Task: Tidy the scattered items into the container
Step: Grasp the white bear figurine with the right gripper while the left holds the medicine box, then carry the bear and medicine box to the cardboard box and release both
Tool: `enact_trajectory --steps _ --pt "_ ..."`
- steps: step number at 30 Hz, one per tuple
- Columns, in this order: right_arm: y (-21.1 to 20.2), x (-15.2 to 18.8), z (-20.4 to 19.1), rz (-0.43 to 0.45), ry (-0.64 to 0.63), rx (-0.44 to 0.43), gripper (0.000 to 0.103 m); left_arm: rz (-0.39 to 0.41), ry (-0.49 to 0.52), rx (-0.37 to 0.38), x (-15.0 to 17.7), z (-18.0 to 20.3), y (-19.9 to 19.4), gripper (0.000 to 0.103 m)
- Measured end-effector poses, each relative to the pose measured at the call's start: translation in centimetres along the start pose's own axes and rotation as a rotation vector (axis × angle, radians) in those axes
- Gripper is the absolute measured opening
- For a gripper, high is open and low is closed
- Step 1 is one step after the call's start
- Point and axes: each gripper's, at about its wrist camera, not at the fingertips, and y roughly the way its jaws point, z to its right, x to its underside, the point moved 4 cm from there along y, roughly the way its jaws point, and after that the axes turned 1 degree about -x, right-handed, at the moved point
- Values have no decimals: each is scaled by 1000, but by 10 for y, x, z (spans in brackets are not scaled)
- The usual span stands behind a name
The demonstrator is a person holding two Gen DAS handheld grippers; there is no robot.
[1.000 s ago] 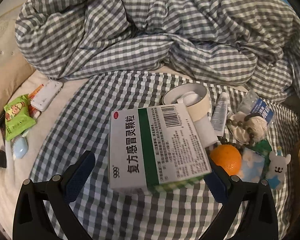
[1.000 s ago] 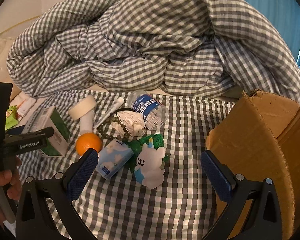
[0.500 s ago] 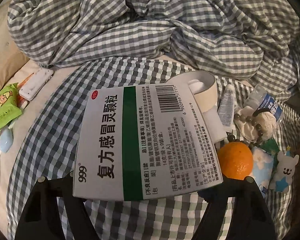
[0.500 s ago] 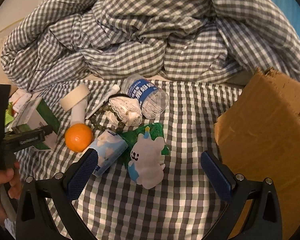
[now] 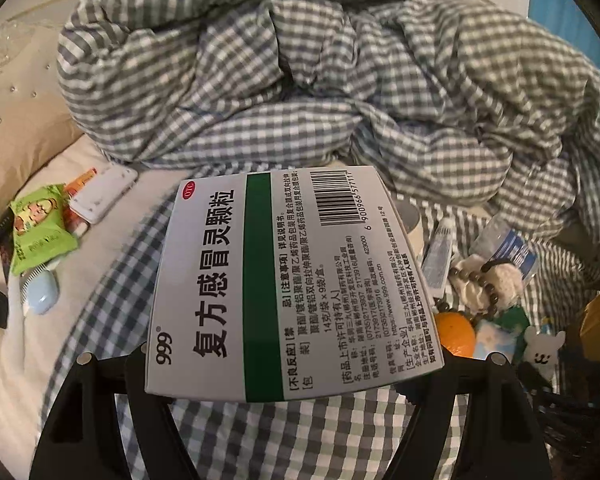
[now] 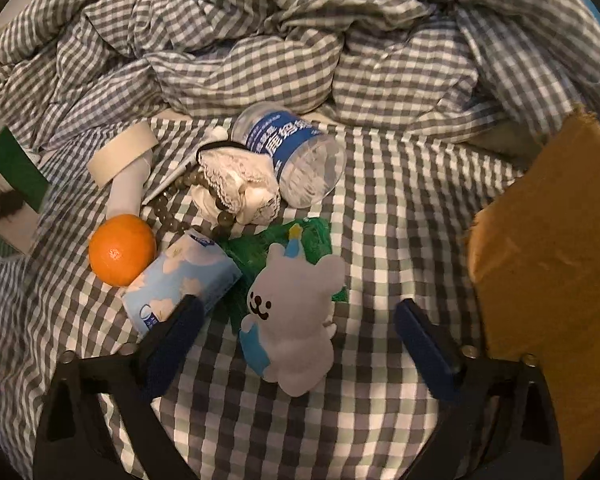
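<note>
My left gripper (image 5: 296, 376) is shut on a white and green medicine box (image 5: 284, 280) and holds it above the checked bedsheet; its pads are hidden under the box. My right gripper (image 6: 296, 320) is open, its fingers either side of a white plush bear (image 6: 292, 312) lying on the sheet. Beside the bear lie a blue tissue pack (image 6: 180, 284), an orange (image 6: 122, 250), a green packet (image 6: 260, 252), a bead string on a lace cloth (image 6: 236, 188), a water bottle (image 6: 292, 156) and a tape roll (image 6: 122, 154). The cardboard box (image 6: 548, 272) stands at the right.
A rumpled checked duvet (image 5: 320, 80) fills the back of the bed. In the left wrist view a green snack pack (image 5: 40, 228), a white flat case (image 5: 102, 192) and a pale blue brush (image 5: 42, 292) lie on the cream sheet at the left.
My left gripper closed on the medicine box and lifted it off the sheet. My right gripper moved forward and down until its fingers flank the plush bear.
</note>
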Motion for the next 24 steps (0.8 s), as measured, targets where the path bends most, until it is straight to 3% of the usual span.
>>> enact_trajectory --steps 1,2,4,12,24 --pt "5 1 0 -16 1 0 73 5 -2 1 -1 -1 -3 79" --pt "8 2 0 -30 5 -5 58 10 -3 1 -3 -1 -6 79" --pt "16 5 1 -60 19 -26 49 19 -3 3 -4 -2 -11 79" --pt "10 8 1 -43 21 -23 47 45 4 4 -6 1 -26 79" --pt "-73 -5 9 95 52 -65 47 126 38 32 -16 28 -84 79"
